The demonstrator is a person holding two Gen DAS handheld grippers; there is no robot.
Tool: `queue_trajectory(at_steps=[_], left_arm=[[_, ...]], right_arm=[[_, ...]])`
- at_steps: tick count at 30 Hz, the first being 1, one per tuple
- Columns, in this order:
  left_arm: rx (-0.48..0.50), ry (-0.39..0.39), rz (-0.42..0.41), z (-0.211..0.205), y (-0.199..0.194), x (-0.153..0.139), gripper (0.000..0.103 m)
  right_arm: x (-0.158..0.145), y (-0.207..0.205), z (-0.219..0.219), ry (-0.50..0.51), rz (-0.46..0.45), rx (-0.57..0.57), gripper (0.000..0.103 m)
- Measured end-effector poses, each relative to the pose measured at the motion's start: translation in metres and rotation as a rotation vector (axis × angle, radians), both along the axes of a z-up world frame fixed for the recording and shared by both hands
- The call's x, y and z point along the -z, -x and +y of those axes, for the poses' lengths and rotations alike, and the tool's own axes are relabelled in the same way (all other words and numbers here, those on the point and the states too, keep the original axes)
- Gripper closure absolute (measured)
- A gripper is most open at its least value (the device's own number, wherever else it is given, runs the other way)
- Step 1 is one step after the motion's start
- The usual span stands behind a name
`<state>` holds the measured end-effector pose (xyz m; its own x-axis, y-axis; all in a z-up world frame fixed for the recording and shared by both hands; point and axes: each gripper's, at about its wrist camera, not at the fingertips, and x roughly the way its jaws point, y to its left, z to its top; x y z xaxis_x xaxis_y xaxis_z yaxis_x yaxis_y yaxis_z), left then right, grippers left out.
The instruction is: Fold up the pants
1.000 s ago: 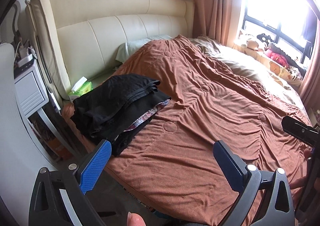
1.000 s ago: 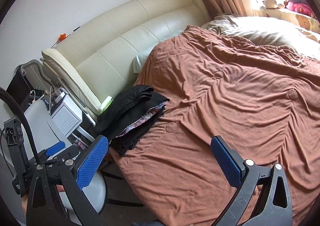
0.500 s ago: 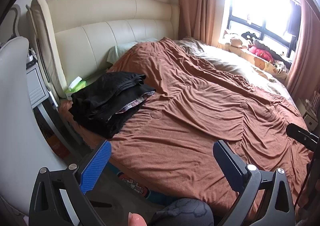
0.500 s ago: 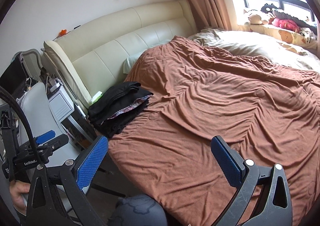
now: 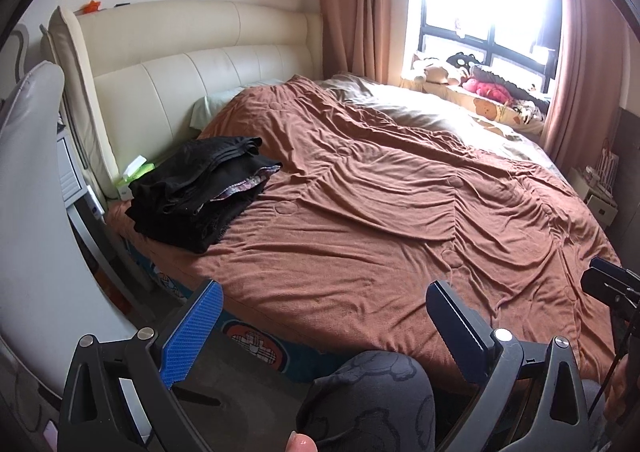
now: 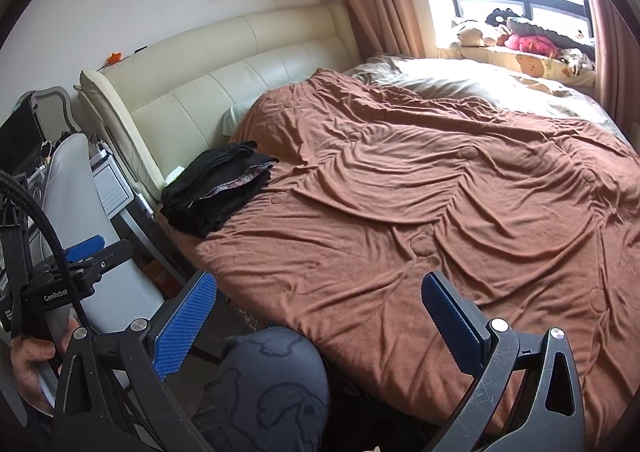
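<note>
A bedroom with a wide bed point(image 5: 360, 252) covered by a rumpled brown blanket point(image 6: 440, 191), a cream padded headboard point(image 5: 180, 67) at the left, and a bright window point(image 5: 484, 11) with pink curtains beyond. Soft toys point(image 5: 484, 85) line the window ledge. A stack of folded black pants point(image 5: 200, 191) lies on the blanket's near-left corner, close to the headboard, with a patterned garment point(image 5: 244, 185) sandwiched in it. A green tissue pack point(image 5: 136, 171) sits just behind the stack. The left gripper point(image 5: 320, 332) hangs short of the bed's edge, its blue-padded fingers wide apart and empty. The right gripper point(image 6: 316, 324) is likewise spread and holds nothing. The person's knee point(image 6: 272, 380) shows between them.
</note>
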<state>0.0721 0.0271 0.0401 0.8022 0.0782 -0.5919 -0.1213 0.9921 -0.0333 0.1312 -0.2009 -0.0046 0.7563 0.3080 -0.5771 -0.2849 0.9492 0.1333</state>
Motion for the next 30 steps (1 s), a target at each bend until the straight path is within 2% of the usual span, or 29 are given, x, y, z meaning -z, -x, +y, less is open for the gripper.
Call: queue_trajectory(at_steps=[10, 19, 30], left_arm=[[0.069, -0.027, -0.051, -0.011, 0.052, 0.005, 0.000], [0.086, -0.019, -0.098, -0.006, 0.092, 0.009, 0.000], [0.101, -0.004, -0.153, 0.002, 0.122, 0.017, 0.001]], right_arm=[[0.004, 0.074, 0.000, 0.053, -0.046, 0.067, 0.000], [0.008, 0.129, 0.000, 0.034, -0.098, 0.116, 0.000], [0.022, 0.171, 0.006, 0.044, -0.150, 0.140, 0.000]])
